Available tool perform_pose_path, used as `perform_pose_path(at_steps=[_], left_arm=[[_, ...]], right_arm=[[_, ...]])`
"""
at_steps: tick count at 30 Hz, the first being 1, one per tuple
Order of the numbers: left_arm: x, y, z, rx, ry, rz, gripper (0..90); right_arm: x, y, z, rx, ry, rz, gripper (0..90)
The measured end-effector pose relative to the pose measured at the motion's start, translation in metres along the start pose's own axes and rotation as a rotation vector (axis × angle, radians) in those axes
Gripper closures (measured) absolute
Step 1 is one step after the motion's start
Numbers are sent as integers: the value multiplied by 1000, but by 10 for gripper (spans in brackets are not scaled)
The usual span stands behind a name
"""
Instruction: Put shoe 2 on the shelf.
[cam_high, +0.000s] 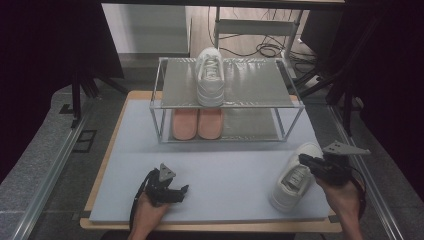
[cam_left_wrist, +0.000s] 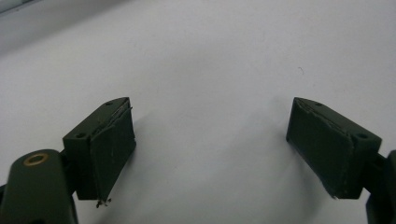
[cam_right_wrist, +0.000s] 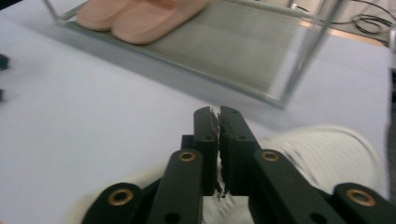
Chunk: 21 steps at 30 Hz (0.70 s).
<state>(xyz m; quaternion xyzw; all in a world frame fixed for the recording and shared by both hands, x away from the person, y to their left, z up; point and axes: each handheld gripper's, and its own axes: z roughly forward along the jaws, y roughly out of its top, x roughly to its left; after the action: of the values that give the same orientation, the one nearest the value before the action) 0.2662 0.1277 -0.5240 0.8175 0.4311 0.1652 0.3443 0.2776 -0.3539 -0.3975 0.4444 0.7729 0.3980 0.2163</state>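
We see our right gripper (cam_right_wrist: 218, 122) with its jaws pressed together, pinching part of the white mesh lace-up sneaker (cam_high: 295, 176) at the lower right of the high view on the pale blue table mat (cam_high: 225, 170). Our left gripper (cam_left_wrist: 210, 140) rests at lower left, jaws spread wide over bare mat, holding nothing.

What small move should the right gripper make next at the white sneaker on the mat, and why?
Probably a small, slow lift. The jaws of the right gripper are shut directly over the white sneaker, but whether they pinch its collar cannot be told. Its mate stands alone on the rack's top shelf, with room beside it.
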Motion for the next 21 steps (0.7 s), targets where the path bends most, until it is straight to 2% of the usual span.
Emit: perform_pose_path(at_steps=[8,19,21], left_arm=[[0,0,0,4,-1,5,153],[1,0,0,5,-1,4,152],[1,0,0,5,-1,4,152]], right_arm=[[-30,-26,-4,29,-111,74,899],[-64,-61,15,66,-215,161,899],[-68,-66,19,75,-221,178,899]])
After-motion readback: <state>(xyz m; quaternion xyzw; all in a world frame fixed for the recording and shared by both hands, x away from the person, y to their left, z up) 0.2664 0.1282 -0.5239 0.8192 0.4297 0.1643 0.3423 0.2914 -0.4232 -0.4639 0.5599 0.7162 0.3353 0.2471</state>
